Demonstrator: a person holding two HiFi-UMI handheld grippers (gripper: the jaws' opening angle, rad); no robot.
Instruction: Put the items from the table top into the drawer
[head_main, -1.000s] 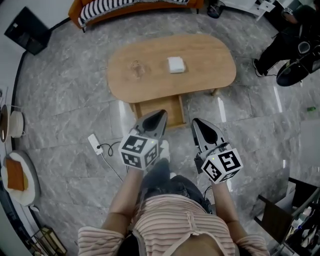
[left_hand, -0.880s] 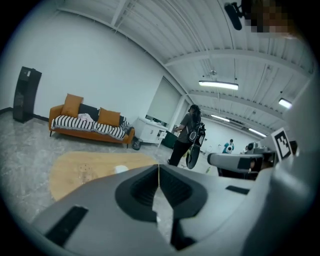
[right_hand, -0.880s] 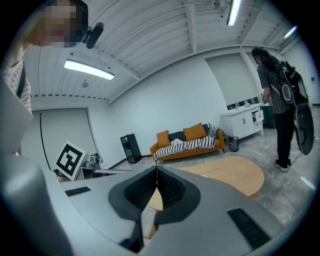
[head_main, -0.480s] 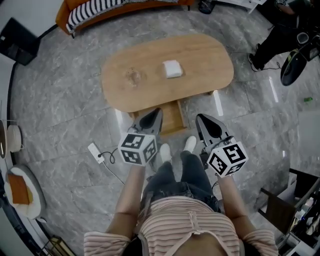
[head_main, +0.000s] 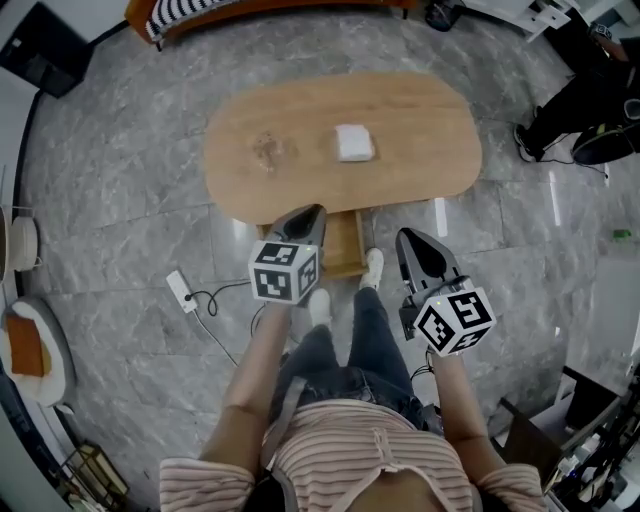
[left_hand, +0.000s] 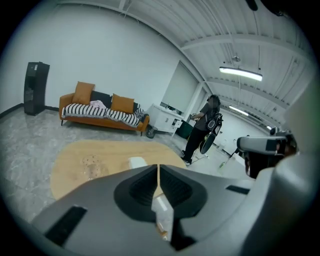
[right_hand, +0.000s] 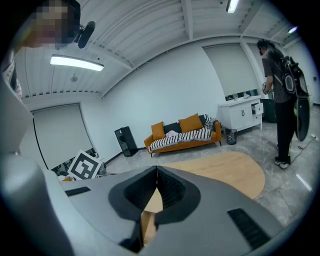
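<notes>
Box: white box (head_main: 353, 142) at mid-table (head_main: 430, 170); clear item (head_main: 268, 150) left of it.
Drawer: drawer (head_main: 345, 245) under the table's near edge, seemingly open.
Left gripper (head_main: 308, 213): jaws together, empty, at that edge.
Right gripper (head_main: 410, 240): jaws together, empty, short of the table.
Risk: closed jaws could shove the box; the clear item may get knocked.
</notes>
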